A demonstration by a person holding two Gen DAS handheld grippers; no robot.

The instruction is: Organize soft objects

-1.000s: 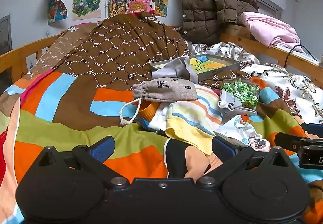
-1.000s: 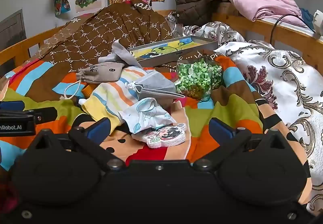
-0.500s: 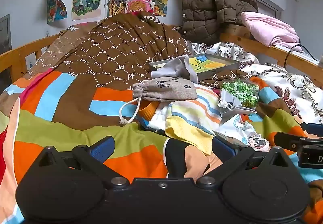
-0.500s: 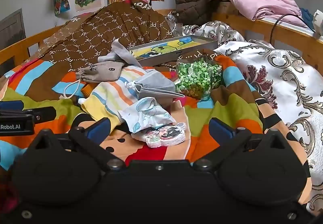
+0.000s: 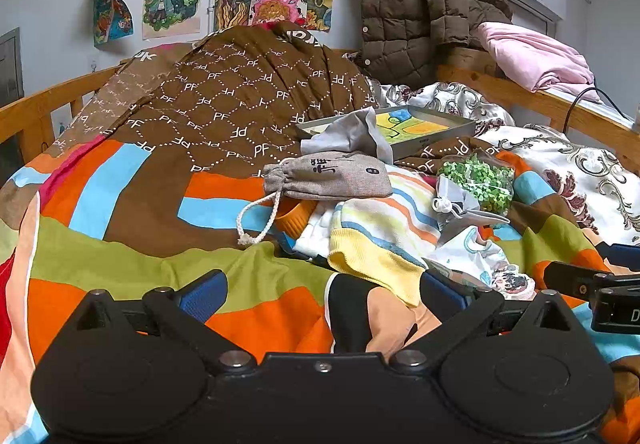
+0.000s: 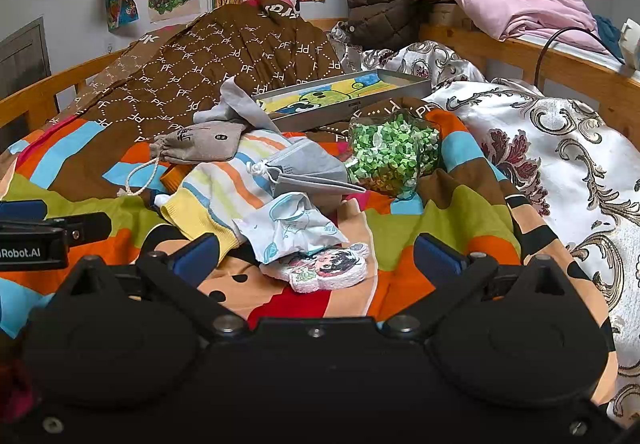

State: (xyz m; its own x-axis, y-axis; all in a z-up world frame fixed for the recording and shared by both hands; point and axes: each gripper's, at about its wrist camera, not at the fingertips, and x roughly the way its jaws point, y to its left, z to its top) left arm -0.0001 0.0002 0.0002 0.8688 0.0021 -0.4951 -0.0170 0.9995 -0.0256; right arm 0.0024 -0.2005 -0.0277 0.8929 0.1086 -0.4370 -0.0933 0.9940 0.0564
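Note:
A pile of soft things lies on the colourful striped bedspread [image 5: 120, 252]: a grey drawstring pouch [image 5: 332, 180] [image 6: 200, 142], a striped yellow-cuffed knit [image 5: 380, 228] [image 6: 216, 196], a grey face mask [image 6: 308, 172], a pale printed cloth [image 6: 292, 228], a cartoon-print pad [image 6: 328, 268] and a clear bag of green pieces [image 6: 392, 156] [image 5: 480, 180]. A grey cloth [image 5: 352, 136] drapes over a shallow metal tray [image 6: 352, 96]. My left gripper [image 5: 320, 292] is open and empty, low in front of the knit. My right gripper [image 6: 316, 256] is open and empty around the pad.
A brown patterned quilt [image 5: 240, 92] is heaped behind the pile. A white floral cover [image 6: 560, 148] lies right. Wooden bed rails [image 5: 36, 116] [image 6: 560, 60] border both sides, with a brown padded jacket [image 5: 420, 4] and a pink blanket [image 6: 516, 4] at the back.

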